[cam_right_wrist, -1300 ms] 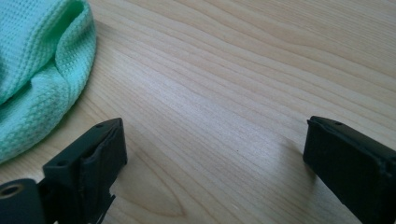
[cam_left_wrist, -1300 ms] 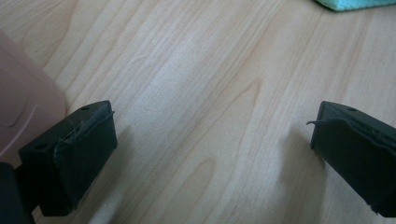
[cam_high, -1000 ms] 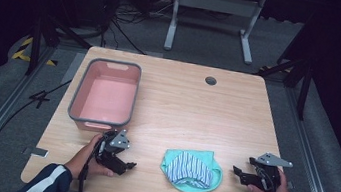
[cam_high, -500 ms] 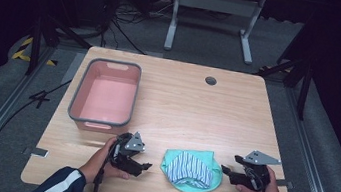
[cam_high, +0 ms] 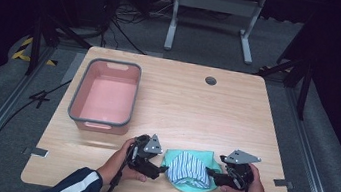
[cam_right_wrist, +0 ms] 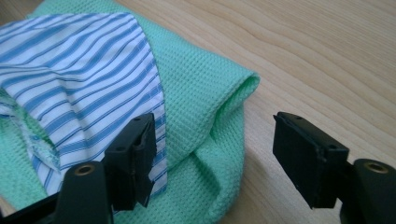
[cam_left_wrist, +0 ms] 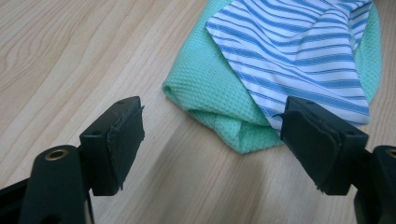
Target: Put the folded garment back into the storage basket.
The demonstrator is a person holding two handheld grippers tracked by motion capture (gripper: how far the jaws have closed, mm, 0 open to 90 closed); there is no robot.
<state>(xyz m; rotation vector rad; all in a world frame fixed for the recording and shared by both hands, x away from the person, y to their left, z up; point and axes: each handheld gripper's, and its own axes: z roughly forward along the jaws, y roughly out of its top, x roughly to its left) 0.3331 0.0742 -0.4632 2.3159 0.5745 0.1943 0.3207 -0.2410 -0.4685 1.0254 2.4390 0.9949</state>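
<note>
The left gripper (cam_high: 160,169) sits just left of the green cloth (cam_high: 196,186), jaws apart after a brief opening, nothing between them; the right gripper (cam_high: 212,175) flanks the cloth's right edge, jaws also just widened, straddling a green fold without pinching; a striped cloth (cam_high: 189,168) lies on the green one; a pink bin (cam_high: 100,118) stands beyond, well left, on the table (cam_high: 216,112).

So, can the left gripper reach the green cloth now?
Probably yes. The left gripper is right beside the green cloth, jaws open, with bare table between them and nothing in the way. The striped cloth lies on top.
</note>
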